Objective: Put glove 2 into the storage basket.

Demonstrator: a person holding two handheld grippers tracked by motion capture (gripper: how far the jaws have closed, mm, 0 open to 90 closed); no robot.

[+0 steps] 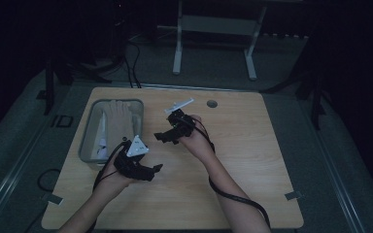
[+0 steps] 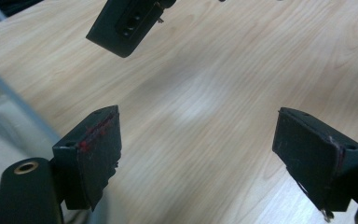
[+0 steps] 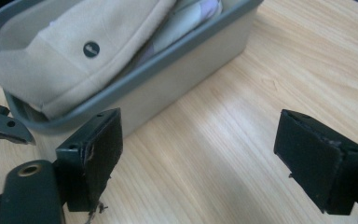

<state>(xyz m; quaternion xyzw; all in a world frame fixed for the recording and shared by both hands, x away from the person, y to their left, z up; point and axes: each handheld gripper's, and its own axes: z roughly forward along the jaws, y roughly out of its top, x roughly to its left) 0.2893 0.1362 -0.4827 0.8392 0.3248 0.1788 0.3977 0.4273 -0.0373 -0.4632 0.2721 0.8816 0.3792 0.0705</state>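
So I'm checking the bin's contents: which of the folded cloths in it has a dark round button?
The beige cloth lying on top in the grey bin, its corner hanging over the rim. The paler cloth tucked beneath it shows no button.

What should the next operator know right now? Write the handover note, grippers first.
Left gripper: open, nothing between its jaws, over bare table beside the bin.
Right gripper: open, empty, aimed at the grey bin.
Things: beige garment folded in the bin with other cloth, one corner lying over the rim.
Done: nothing gripped yet.
Left: probably grasp the garment and lift it out.
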